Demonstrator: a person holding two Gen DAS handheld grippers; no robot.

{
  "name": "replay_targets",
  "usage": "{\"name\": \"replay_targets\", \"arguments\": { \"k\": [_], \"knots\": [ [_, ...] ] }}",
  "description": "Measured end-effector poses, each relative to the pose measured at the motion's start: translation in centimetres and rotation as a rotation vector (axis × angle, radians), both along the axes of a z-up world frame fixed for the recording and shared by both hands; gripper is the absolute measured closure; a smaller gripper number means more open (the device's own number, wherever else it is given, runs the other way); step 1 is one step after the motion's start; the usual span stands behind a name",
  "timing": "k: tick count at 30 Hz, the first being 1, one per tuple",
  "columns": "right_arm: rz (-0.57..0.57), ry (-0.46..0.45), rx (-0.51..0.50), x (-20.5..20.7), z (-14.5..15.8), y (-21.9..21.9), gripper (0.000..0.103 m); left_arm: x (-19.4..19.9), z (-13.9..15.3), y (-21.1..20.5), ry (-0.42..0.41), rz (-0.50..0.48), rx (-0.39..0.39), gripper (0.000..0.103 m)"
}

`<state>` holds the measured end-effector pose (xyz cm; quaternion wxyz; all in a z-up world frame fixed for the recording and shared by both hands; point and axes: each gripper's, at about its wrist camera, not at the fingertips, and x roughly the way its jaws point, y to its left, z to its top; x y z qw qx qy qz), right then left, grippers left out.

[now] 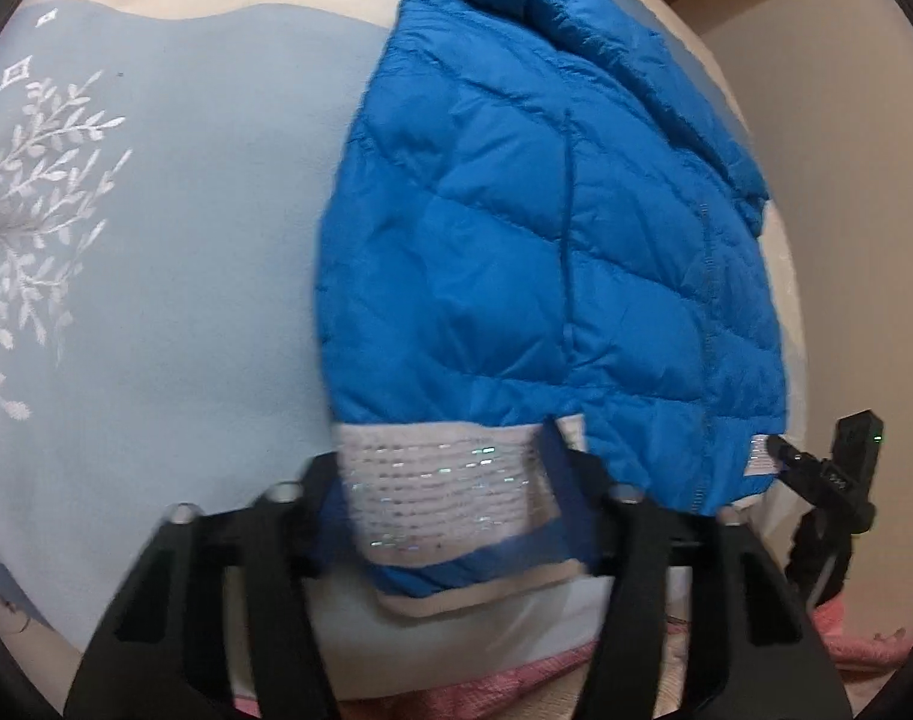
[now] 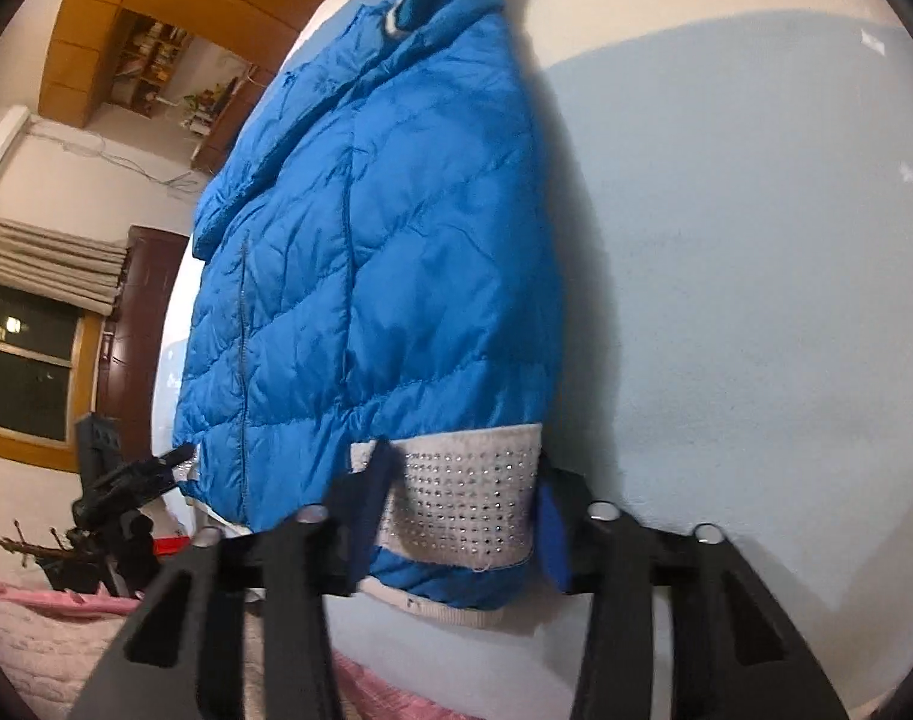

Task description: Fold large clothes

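- Left tongs [image 1: 450, 516] are pinching the blue jacket [image 1: 546, 228] by its near white hem band [image 1: 444, 492], ready for folding.
- Right tongs [image 2: 462, 516] are clamping that band likewise, keeping it taut on the bed [image 2: 726, 270].

I see a bed [image 1: 186, 300] spread with a pale blue sheet, white leaf embroidery at nine o'clock in my left view. A blue quilted jacket [image 1: 516, 240] lies flat on it from centre toward one o'clock. A pink knitted blanket [image 2: 30, 630] lies along the bed's near edge at six o'clock.
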<state>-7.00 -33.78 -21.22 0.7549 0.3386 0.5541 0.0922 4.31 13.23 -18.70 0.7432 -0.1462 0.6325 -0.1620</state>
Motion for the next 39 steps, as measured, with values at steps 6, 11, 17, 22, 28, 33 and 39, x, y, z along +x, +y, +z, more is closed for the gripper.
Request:
{"name": "replay_targets", "arguments": {
  "k": [6, 11, 17, 22, 28, 33, 39],
  "knots": [
    [0.017, -0.042, 0.04, 0.1, 0.9, 0.4, 0.088, 0.1, 0.7, 1.5, 0.019, 0.063, -0.083, 0.09],
    [0.024, -0.082, 0.082, 0.0, 2.6, 0.7, 0.09, -0.5, 3.1, 2.0, -0.046, 0.058, -0.098, 0.092],
    [0.076, -0.092, 0.071, -1.1, 3.5, 2.0, 0.09, -1.1, 4.6, 2.9, -0.071, 0.046, -0.065, 0.092],
    [0.078, -0.034, 0.058, -1.9, 2.0, 2.3, 0.09, -1.8, 2.9, 2.6, -0.026, 0.03, -0.015, 0.091],
    [0.028, 0.037, 0.087, -1.0, -1.0, 1.0, 0.09, -0.4, -0.1, 1.9, 0.019, 0.027, 0.009, 0.085],
    [0.027, 0.055, 0.084, -0.5, -1.1, 0.6, 0.075, 0.0, 0.3, 1.3, 0.013, -0.016, 0.042, 0.07],
    [0.06, 0.053, 0.047, -0.9, -0.1, 1.4, 0.058, -0.3, 0.8, 1.6, 0.008, -0.019, 0.035, 0.042]
  ]
}}
